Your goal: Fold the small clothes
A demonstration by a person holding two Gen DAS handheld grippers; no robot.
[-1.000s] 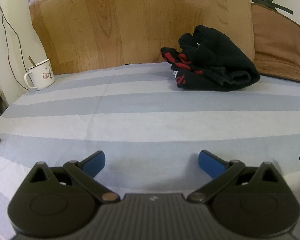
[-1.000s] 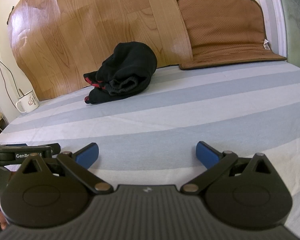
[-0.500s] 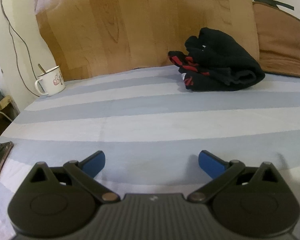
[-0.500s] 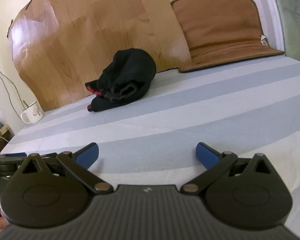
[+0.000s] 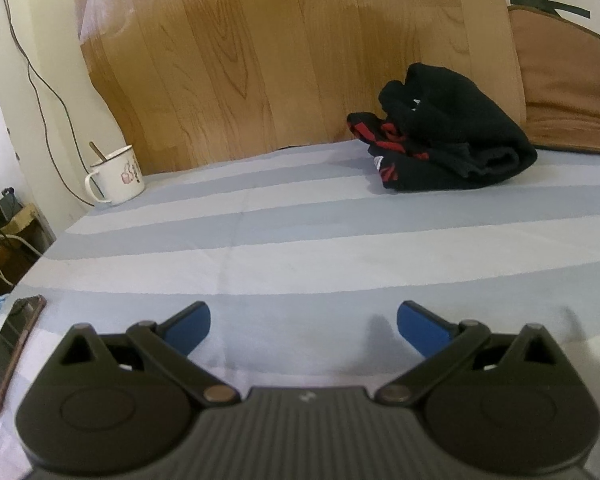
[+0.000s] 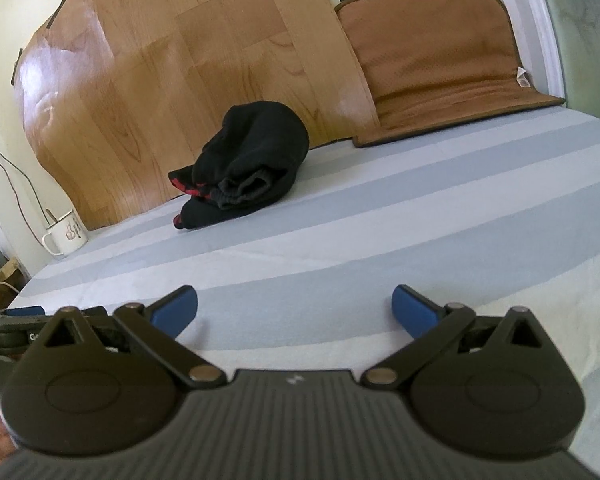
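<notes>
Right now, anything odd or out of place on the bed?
Yes. The black clothes lie bunched in a heap against the wood panel, not folded. A mug with a utensil in it stands on the striped sheet, and a phone lies at its left edge. Both grippers are open and empty.

Glossy wood-grain sheet (image 6: 172,80) behind matt black knit garment (image 6: 252,160)

The bundled garment (image 5: 444,140) lies at the far side of the striped sheet (image 5: 300,248), against the wood-grain panel (image 5: 280,52) behind it. A mug (image 5: 116,176) (a spoon stands in it) sits well to its left by the wall. A padded mat (image 6: 440,64) leans to the garment's right. A phone (image 5: 10,350) lies at the sheet's near-left edge.
</notes>
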